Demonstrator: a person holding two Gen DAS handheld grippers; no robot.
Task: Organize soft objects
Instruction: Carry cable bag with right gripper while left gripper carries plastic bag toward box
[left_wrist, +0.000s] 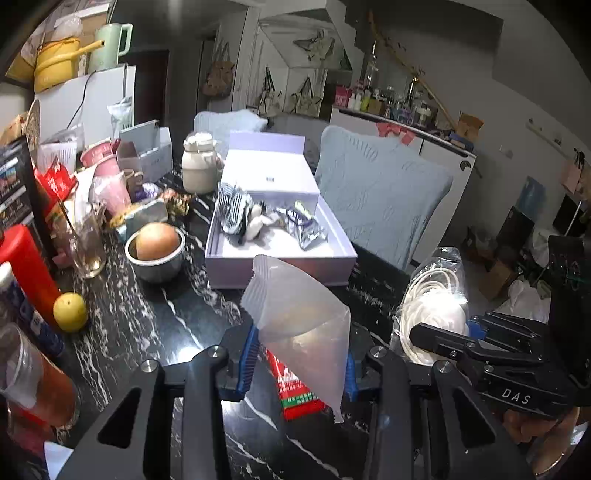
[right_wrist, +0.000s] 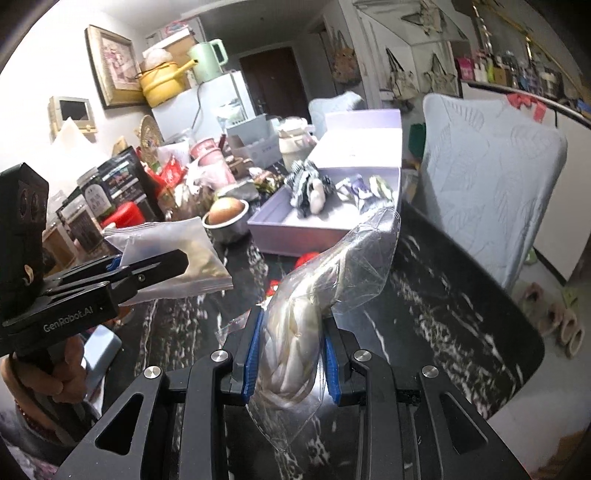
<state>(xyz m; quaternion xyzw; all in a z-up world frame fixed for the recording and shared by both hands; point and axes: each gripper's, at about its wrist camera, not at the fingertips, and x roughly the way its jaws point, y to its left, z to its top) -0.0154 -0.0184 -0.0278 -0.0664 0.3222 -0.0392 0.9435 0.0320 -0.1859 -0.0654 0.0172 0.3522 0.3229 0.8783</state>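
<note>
We hold two grippers over a black marbled table (left_wrist: 147, 325). In the left wrist view, our left gripper (left_wrist: 300, 356) pinches a frosted plastic pouch (left_wrist: 299, 317) between its blue-padded fingers (left_wrist: 246, 354), raised above the table. Only this view shows a red packet (left_wrist: 295, 395) lying on the table under the pouch, and a yellow lemon (left_wrist: 70, 312) at the left. Ahead sits an open lilac box (left_wrist: 236, 273) holding a striped cloth (left_wrist: 232, 210) and a silvery wrapper (left_wrist: 308, 229). Left of the box stands a metal bowl (left_wrist: 157, 264).

In the right wrist view, our right gripper (right_wrist: 291, 354) pinches a clear bag of coiled white cord (right_wrist: 295, 339), its fingers (right_wrist: 253, 360) pressed into the bag's sides. This view alone shows slippers (right_wrist: 554, 317) on the floor beside a pale blue chair (right_wrist: 491, 177). The left gripper appears at the left edge here, with the pouch sticking out sideways.
</note>
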